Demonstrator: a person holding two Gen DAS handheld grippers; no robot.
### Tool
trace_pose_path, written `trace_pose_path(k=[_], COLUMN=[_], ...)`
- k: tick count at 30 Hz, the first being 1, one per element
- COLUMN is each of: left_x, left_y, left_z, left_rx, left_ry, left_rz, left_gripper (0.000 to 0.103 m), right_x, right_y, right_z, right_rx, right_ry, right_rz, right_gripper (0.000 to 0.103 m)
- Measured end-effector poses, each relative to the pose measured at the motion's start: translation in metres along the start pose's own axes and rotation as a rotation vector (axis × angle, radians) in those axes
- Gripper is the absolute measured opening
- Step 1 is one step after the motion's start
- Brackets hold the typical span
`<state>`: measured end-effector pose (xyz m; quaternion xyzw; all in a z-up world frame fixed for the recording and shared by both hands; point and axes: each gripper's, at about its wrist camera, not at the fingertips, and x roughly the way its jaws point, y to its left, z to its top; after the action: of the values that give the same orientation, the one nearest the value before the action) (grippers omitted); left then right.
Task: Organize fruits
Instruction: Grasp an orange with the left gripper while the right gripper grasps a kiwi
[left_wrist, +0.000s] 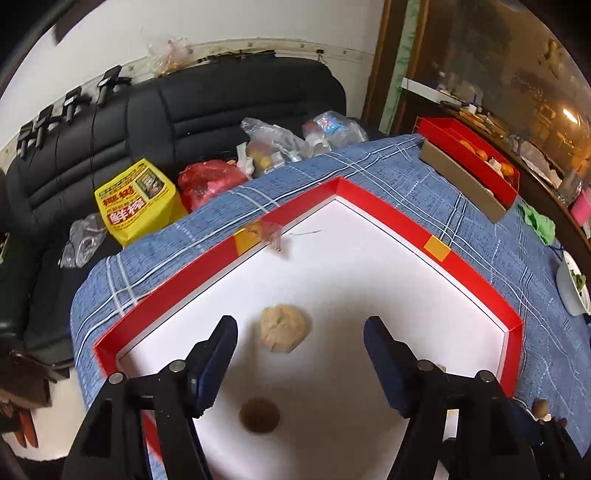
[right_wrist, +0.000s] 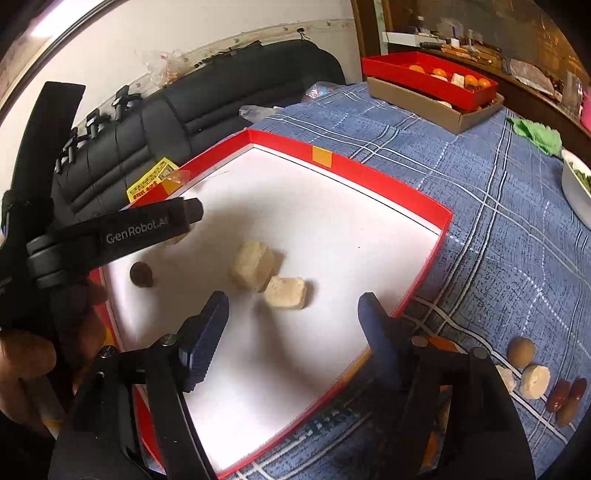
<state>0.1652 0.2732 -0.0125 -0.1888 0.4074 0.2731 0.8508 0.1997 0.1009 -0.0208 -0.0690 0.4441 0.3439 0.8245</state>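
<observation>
Both our tongs gape wide, empty: left gripper (left_wrist: 301, 334) over the pale lump (left_wrist: 283, 333) in the red tray (left_wrist: 388, 212), right gripper (right_wrist: 293, 314) above two tan blocks (right_wrist: 286, 292). More fruit (right_wrist: 534, 381) waits on the cloth. We'd centre each piece, then squeeze gently.

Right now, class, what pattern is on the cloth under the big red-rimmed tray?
Blue cloth with white plaid lines, clearest in the right wrist view.
</observation>
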Motion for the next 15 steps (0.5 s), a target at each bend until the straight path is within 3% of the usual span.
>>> trace_pose_path(k=[7, 11, 15], left_x=[-0.052, -0.088, -0.109], left_y=[-0.002, -0.033, -0.071], left_z=[-0.027, -0.063, -0.098], left_rx=[-0.001, 0.116, 0.251], left_ry=[-0.069, -0.115, -0.107], left_rz=[-0.109, -0.221, -0.325], left_gripper=[0.069, 0.069, 0.069], right_x=[-0.057, -0.107, -0.136], right_y=[-0.02, -0.063, -0.115], right_z=[-0.024, -0.059, -0.097], right_rx=[0.028, 0.099, 0.207], right_ry=[-0.106, -0.181, -0.17], right_rz=[-0.027, -0.104, -0.192], right_gripper=[0.074, 0.073, 0.073])
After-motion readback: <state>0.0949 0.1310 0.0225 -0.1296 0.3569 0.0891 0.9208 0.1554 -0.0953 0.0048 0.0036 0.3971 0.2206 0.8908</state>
